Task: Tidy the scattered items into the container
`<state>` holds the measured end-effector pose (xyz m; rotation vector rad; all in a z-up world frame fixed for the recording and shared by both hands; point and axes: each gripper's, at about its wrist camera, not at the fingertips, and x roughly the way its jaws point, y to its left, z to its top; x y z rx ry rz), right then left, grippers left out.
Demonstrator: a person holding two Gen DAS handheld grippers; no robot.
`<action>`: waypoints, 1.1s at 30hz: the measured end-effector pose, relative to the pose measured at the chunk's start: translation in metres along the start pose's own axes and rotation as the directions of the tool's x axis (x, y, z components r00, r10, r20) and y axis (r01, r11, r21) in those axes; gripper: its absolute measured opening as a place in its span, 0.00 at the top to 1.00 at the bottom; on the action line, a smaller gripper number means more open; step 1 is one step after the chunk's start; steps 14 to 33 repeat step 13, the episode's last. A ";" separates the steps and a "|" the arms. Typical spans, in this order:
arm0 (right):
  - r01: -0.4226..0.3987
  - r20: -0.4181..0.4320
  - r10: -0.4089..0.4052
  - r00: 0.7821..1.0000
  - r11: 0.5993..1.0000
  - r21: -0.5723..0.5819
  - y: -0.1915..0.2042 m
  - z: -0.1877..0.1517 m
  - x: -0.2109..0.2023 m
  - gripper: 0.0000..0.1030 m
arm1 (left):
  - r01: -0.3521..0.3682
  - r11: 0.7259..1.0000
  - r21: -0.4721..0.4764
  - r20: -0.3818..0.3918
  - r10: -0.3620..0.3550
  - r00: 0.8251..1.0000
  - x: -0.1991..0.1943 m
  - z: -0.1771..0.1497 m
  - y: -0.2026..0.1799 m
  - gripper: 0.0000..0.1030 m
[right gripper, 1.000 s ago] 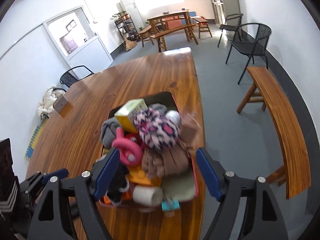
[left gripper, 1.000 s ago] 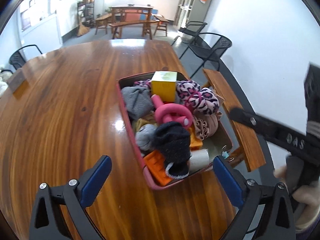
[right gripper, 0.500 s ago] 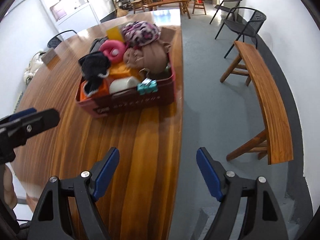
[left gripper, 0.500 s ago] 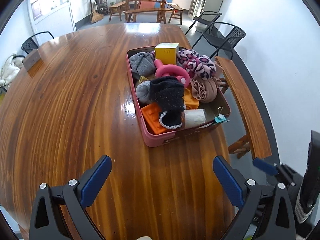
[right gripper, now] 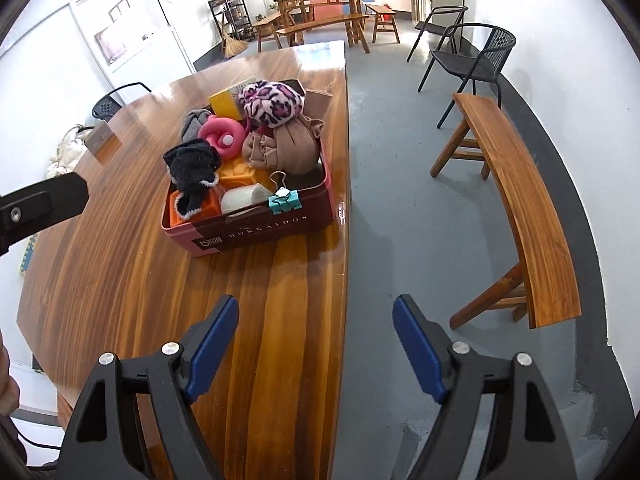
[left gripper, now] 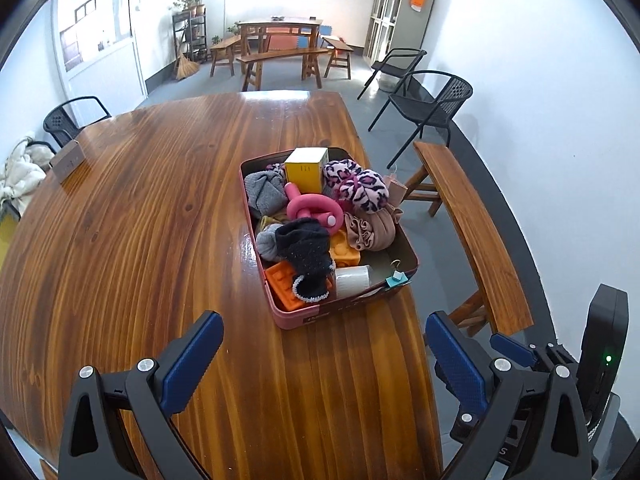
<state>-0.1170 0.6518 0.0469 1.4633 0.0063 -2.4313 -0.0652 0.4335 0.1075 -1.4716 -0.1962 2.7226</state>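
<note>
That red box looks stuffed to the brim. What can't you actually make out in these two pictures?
- Bottom of the red box: both views, buried under the piled items.
- Small print on the yellow carton: left wrist view, too small to read.
- Grey bundle: right wrist view, mostly hidden behind the pink ring toy.
- Small block on the table: left wrist view, too small to identify.

The orange tray lies mostly hidden under the dark sock.

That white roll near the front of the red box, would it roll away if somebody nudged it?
Probably not far. The white roll lies on its side, so it could turn, but the box wall and the orange tray hem it in. It looks light, likely easy to lift.
</note>
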 end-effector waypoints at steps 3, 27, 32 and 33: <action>-0.003 0.004 0.003 1.000 1.000 -0.003 0.003 -0.002 -0.002 0.20 | -0.003 1.000 -0.008 -0.012 0.003 1.000 0.001 0.001 0.001 0.00; -0.025 0.023 0.026 0.999 1.000 -0.017 0.020 0.000 -0.005 0.20 | -0.020 1.000 0.016 0.046 0.019 0.999 -0.008 0.002 0.002 0.00; -0.025 0.023 0.026 0.999 1.000 -0.017 0.020 0.000 -0.005 0.20 | -0.020 1.000 0.016 0.046 0.019 0.999 -0.008 0.002 0.002 0.00; -0.025 0.023 0.026 0.999 1.000 -0.017 0.020 0.000 -0.005 0.20 | -0.020 1.000 0.016 0.046 0.019 0.999 -0.008 0.002 0.002 0.00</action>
